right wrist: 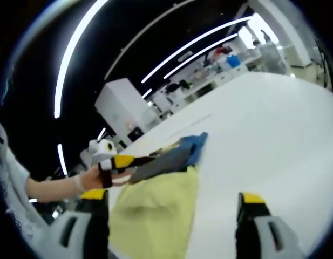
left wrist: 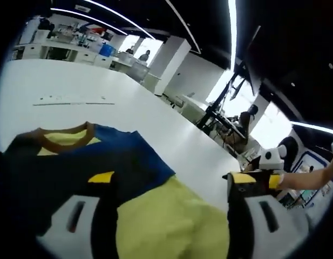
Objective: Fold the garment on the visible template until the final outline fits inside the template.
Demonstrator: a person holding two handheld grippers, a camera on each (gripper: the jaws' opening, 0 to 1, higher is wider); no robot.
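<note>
Left hand-held gripper (left wrist: 169, 186): one; two jaws with yellow tips, set wide apart, the yellow-green cloth lying between them; nothing gripped that can be seen. In the right gripper view it comes in from the left (right wrist: 131, 162), held by a hand (right wrist: 89, 181), its tip at the dark edge of the garment; contact cannot be told

Right hand-held gripper (right wrist: 172, 208): one; two jaws with yellow tips, spread wide, one over the cloth edge, the other over bare worktop; holding nothing. In the left gripper view it enters from the right (left wrist: 263, 181)

Garment (left wrist: 107, 178): one; blue upper part, yellow-green lower part, brown collar band (left wrist: 63, 141) with yellow lining; lying on the worktop, partly flat, just ahead of both grippers. Also seen as (right wrist: 155, 208)

Worktop (left wrist: 74, 81): one; white, broad; faint line markings (left wrist: 74, 100) beyond the collar

Background: office room, ceiling light strips, desks, at least two people far off, blurred
</note>
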